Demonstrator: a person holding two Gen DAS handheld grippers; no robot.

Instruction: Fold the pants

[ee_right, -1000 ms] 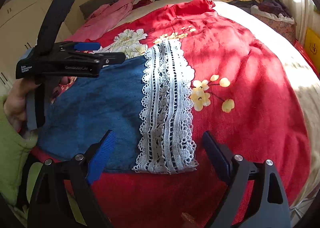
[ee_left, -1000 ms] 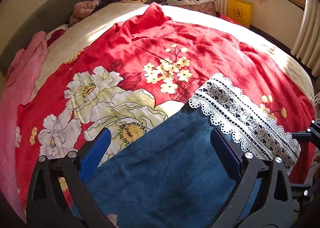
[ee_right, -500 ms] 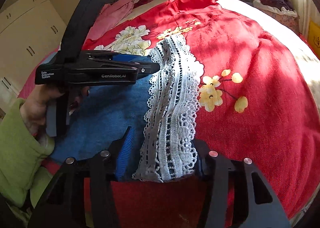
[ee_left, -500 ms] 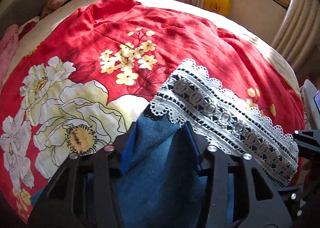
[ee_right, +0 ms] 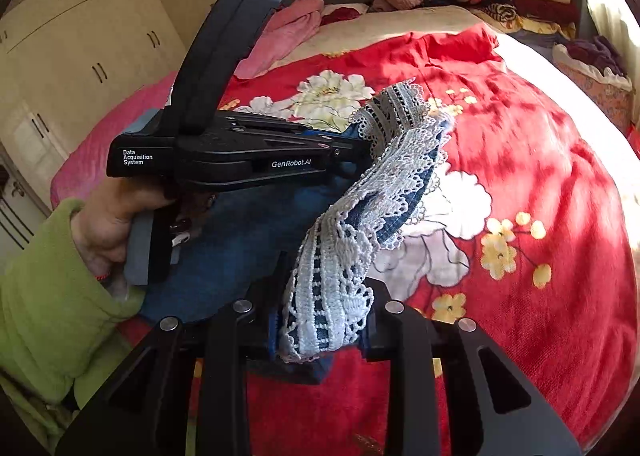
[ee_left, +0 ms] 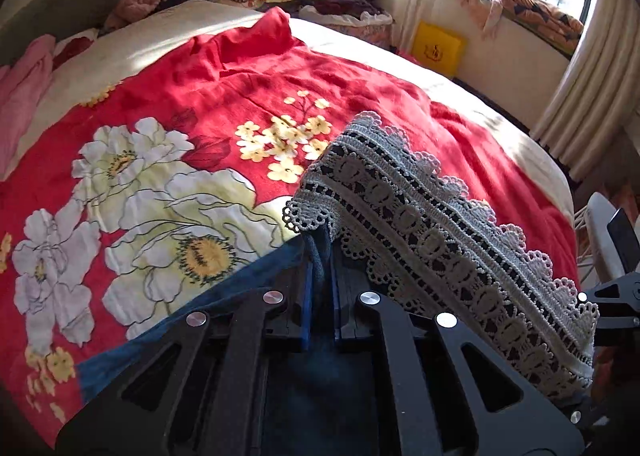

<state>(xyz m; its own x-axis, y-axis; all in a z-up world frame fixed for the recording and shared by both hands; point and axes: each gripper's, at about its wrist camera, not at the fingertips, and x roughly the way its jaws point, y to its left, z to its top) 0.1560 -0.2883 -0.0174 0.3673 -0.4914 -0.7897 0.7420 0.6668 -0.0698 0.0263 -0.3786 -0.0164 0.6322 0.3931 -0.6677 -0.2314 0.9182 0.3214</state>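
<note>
Left tool [ee_left: 320,276], seen from its own wrist, is pressed together on a ridge of blue cloth at the edge of the pants [ee_left: 224,296], right where the lace cuff [ee_left: 436,232] begins. The cuff rises off the bed [ee_left: 400,112] and runs away to the right toward the other tool, whose black tip shows at the frame's edge. The rest of the blue cloth lies flat on the red floral cover [ee_left: 140,184], below and left of the pinch. The tool points steeply down at the bed.

From the right wrist view, the right tool [ee_right: 324,332] has the other end of the lace cuff [ee_right: 352,256] bunched between its pads, and its jaws are closing on that thick wad of lace and denim. The left tool [ee_right: 352,152] crosses the frame nearly level, held by a hand [ee_right: 112,224] in a green sleeve [ee_right: 44,288], its tip buried in the cuff's far corner. The cuff hangs in a sagging arc between the two grips, above the bed; the pants' body [ee_right: 240,248] lies below it, toward the person.

To do this fold well, I judge both corners should travel together and level, with the cuff kept taut enough that it does not sag, then be laid square over the waist end — edges matched before either grip lets go. The right grip looks bulky, so it may slip if pulled hard.
</note>
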